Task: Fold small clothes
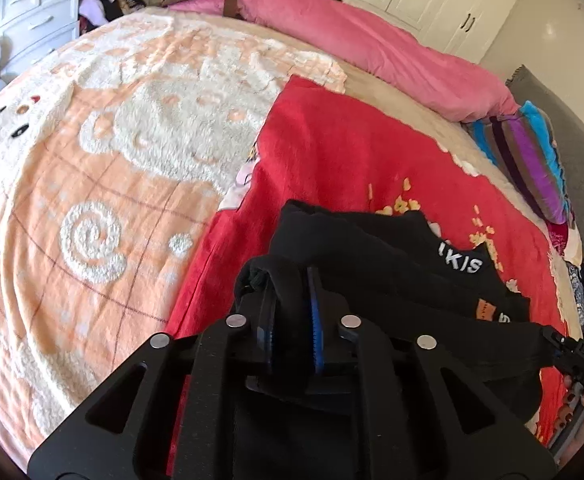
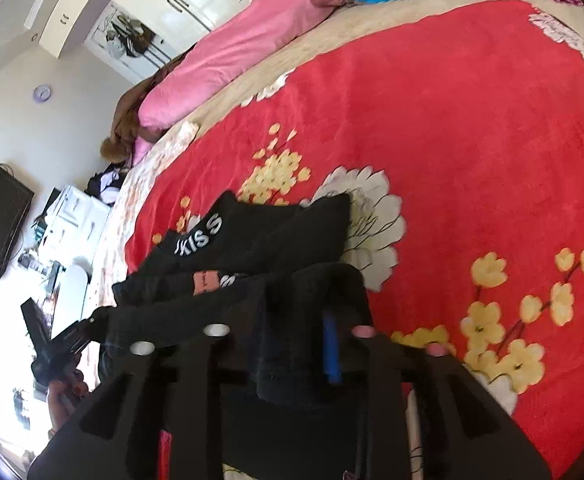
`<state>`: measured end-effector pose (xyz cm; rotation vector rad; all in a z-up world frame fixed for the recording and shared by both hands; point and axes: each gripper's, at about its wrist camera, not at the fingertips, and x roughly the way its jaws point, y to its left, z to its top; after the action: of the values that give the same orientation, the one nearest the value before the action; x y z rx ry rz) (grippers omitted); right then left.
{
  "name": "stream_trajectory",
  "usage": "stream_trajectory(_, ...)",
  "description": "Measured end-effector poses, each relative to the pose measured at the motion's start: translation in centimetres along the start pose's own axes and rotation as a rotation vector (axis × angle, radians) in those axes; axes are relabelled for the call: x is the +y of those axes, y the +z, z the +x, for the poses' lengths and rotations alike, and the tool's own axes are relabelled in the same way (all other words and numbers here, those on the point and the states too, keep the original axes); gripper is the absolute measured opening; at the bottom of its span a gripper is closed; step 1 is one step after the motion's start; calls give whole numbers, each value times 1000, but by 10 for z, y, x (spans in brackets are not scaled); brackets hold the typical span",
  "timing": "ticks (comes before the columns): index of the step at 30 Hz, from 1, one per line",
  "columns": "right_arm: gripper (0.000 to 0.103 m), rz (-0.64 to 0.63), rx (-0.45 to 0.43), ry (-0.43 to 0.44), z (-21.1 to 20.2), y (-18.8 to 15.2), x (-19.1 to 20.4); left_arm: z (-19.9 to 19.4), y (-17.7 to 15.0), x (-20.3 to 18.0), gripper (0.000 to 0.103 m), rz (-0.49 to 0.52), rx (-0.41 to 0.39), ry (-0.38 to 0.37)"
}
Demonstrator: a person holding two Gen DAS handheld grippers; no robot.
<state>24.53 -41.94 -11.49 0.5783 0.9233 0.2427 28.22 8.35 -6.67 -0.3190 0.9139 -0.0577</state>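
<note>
Peach-and-white fleece blanket (image 1: 92, 168) is covering the bed's left part; red floral blanket (image 1: 352, 152) is lying beside it w/ pink duvet (image 1: 372, 40) along the far edge. Black garment (image 1: 372, 248) w/ white lettering is hanging just above the red blanket, stretched btwn both tools. Left gripper (image 1: 290, 316) is clamping one garment edge; right gripper (image 2: 296, 340) is clamping the other

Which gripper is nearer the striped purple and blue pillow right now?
Right, as far as I can judge. The right gripper grips the black garment at its end toward the striped pillow; the left gripper clamps the end beside the peach blanket.
</note>
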Motion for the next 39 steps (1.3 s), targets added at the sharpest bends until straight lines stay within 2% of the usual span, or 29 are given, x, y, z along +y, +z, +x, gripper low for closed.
stream_trajectory(1, 36, 1, -4, 4, -1, 1, -1, -1, 1, -1, 11, 6, -5, -2)
stream_trajectory(2, 49, -5, -22, -30, -4, 1, -2, -4, 1, -2, 14, 13, -9, -6)
stream_trajectory(4, 65, -32, -73, -112, -13, 4, -3, -6, 2, -2, 20, 7, -16, -22)
stream_trajectory(6, 65, -35, -107, -135, -22, 7, -6, -7, 3, -1, 34, -10, -15, -53)
stream_trajectory(8, 66, -49, -137, -139, -30, 8, -6, -7, 3, -3, 36, -9, -16, -64)
stream_trajectory(10, 68, -122, -157, -148, -38, 6, 7, -11, 3, -7, 40, 16, -28, -39)
stream_trajectory(11, 73, -193, -170, -166, -42, 2, 19, -13, 4, -9, 57, 30, -42, -21)
stream_trajectory(12, 76, -258, -178, -180, -44, -1, 30, -19, 5, -11, 81, 47, -76, 30)
stream_trajectory(13, 78, -344, -189, -194, -45, -7, 45, -25, 6, -11, 82, 60, -114, 68)
stream_trajectory(15, 78, -517, -194, -198, -44, -23, 74, -32, 9, -8, 82, 62, -136, 77)
stream_trajectory(19, 79, -755, -127, -146, -23, -60, 116, -38, 13, -1, 83, 56, -157, 134)
stream_trajectory(22, 79, -845, -51, -142, -2, -82, 133, -41, 15, -2, 86, 89, -164, 167)
stream_trajectory(24, 79, -898, -25, -153, 7, -94, 140, -45, 16, -6, 93, 120, -167, 167)
stream_trajectory(26, 89, -951, -9, -166, 14, -104, 146, -49, 16, -10, 93, 147, -173, 174)
stream_trajectory(29, 89, -1018, 6, -176, 22, -115, 156, -49, 15, -13, 93, 171, -167, 178)
stream_trajectory(35, 90, -1251, -6, -360, 59, -141, 170, -45, 14, -11, 93, 157, -145, 163)
stream_trajectory(39, 87, -1236, 15, -398, 83, -134, 166, -43, 14, -10, 93, 153, -138, 143)
